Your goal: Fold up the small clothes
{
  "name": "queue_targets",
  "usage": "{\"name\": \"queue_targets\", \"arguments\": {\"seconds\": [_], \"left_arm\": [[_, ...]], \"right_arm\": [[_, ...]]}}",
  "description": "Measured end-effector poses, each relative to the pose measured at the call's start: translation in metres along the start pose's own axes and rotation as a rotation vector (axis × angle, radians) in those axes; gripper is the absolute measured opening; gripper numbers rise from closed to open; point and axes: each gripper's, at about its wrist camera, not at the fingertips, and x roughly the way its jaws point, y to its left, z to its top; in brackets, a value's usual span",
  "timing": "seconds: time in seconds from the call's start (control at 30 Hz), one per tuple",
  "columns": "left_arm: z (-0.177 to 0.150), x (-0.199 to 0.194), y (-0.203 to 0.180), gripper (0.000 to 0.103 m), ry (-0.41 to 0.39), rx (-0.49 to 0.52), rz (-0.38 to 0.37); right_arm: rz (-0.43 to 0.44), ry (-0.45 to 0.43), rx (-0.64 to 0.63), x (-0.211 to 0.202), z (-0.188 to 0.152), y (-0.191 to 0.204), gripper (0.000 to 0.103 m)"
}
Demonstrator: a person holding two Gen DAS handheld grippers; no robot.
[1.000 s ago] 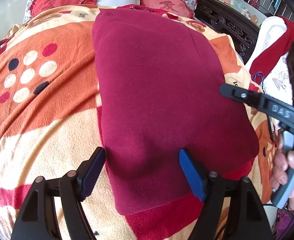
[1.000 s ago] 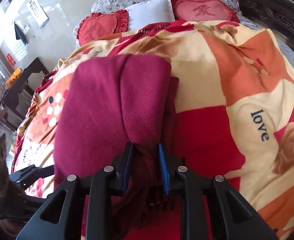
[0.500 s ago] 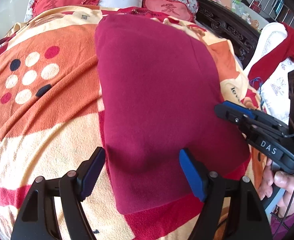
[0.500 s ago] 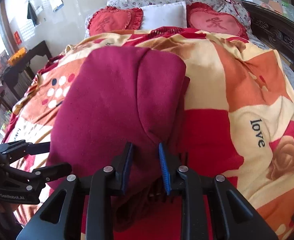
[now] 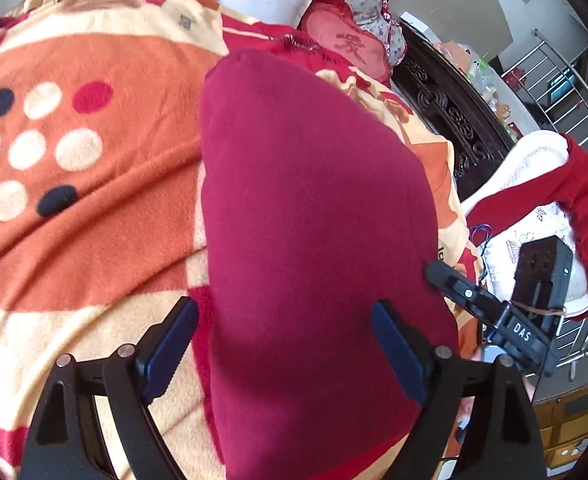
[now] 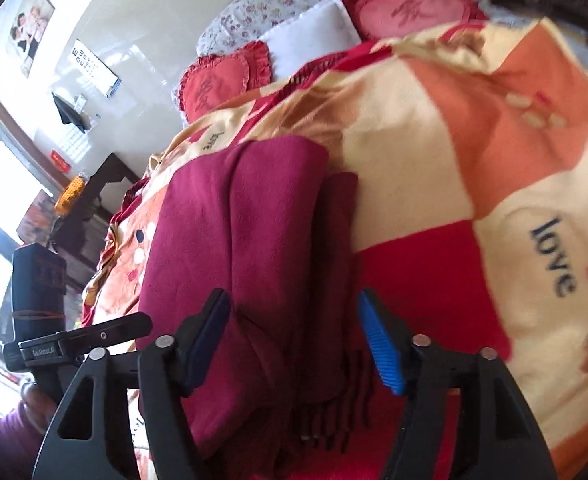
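A dark red folded garment (image 5: 314, 220) lies on the orange, cream and red blanket (image 5: 73, 208). My left gripper (image 5: 283, 354) is open and hovers just above the garment's near end. In the right wrist view the garment (image 6: 233, 240) shows stacked layers with a fringed edge (image 6: 326, 424) nearest me. My right gripper (image 6: 294, 344) is open, its fingers either side of the garment's near right edge and holding nothing. The right gripper also shows in the left wrist view (image 5: 474, 300), beside the garment's right side. The left gripper shows in the right wrist view (image 6: 81, 340).
Red heart cushions (image 6: 213, 88) and a white pillow (image 6: 314, 32) lie at the bed head. A dark carved wooden bed frame (image 5: 454, 120) runs along the right. A white and red cloth (image 5: 534, 184) lies beyond it. A dark desk (image 6: 101, 184) stands left.
My right gripper was shut on the garment's edge and has now opened, letting it go. Both views have tilted. The left gripper stays open over the near end.
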Motion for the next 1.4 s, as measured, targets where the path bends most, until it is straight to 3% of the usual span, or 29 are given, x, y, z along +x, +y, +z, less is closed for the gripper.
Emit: {"name": "queue_targets", "arguments": {"seconds": [0.17,0.83,0.97,1.03,1.2,1.4], "left_arm": [[0.002,0.016,-0.002,0.091,0.023,0.013,-0.004],[-0.001,0.031,-0.021,0.093,-0.007,0.077,0.073],[-0.004,0.028,-0.024,0.085,-0.022,0.099,0.081],[-0.006,0.024,-0.026,0.077,-0.029,0.119,0.086],[-0.008,0.000,-0.023,0.053,-0.031,0.130,0.066],[-0.023,-0.064,-0.006,0.052,-0.033,0.145,0.104]], "right_arm": [[0.055,0.016,0.026,0.018,0.004,-0.008,0.059],[0.051,0.046,0.043,0.035,0.000,0.001,0.059],[0.040,0.031,0.024,0.031,-0.001,0.007,0.039],[0.033,0.018,0.011,0.027,-0.001,0.011,0.022],[0.058,0.003,-0.013,0.011,0.003,0.033,0.015],[0.178,0.030,-0.057,0.001,-0.003,0.083,0.014]]}}
